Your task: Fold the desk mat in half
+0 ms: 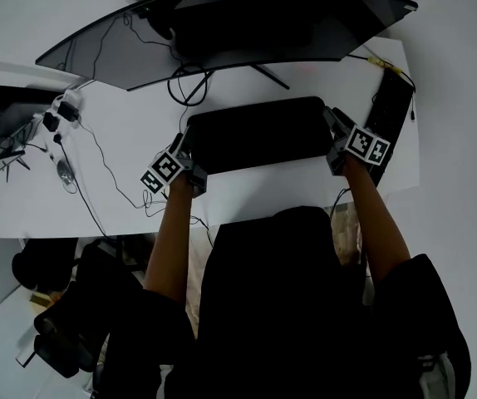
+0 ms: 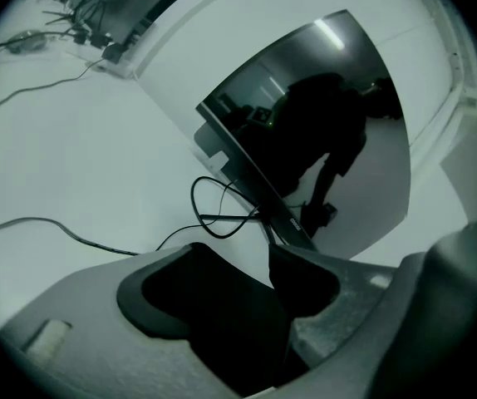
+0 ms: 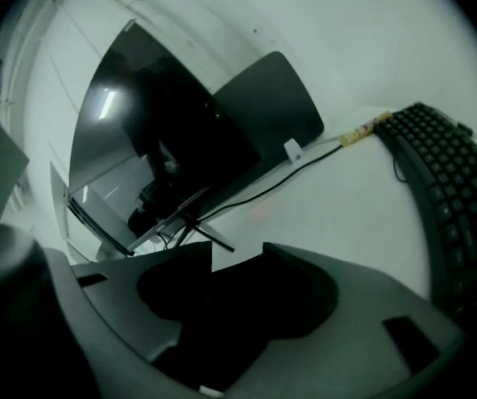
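The black desk mat (image 1: 255,131) lies on the white desk (image 1: 263,189) in front of the monitor, as one dark slab with rounded corners. My left gripper (image 1: 184,144) hovers at the mat's near left corner, my right gripper (image 1: 336,123) at its right edge. In the left gripper view the jaws (image 2: 255,264) stand apart, with white desk showing between the tips and a dark surface lower down. The right gripper's jaws (image 3: 237,260) also stand apart, with a strip of desk between them. Neither gripper's pads visibly press on the mat.
A curved monitor (image 1: 222,32) stands at the back on thin legs, with looped cables (image 1: 187,86) under it. A black keyboard (image 1: 388,115) lies at the desk's right edge, close to my right gripper. More cables and plugs (image 1: 60,115) lie at the left.
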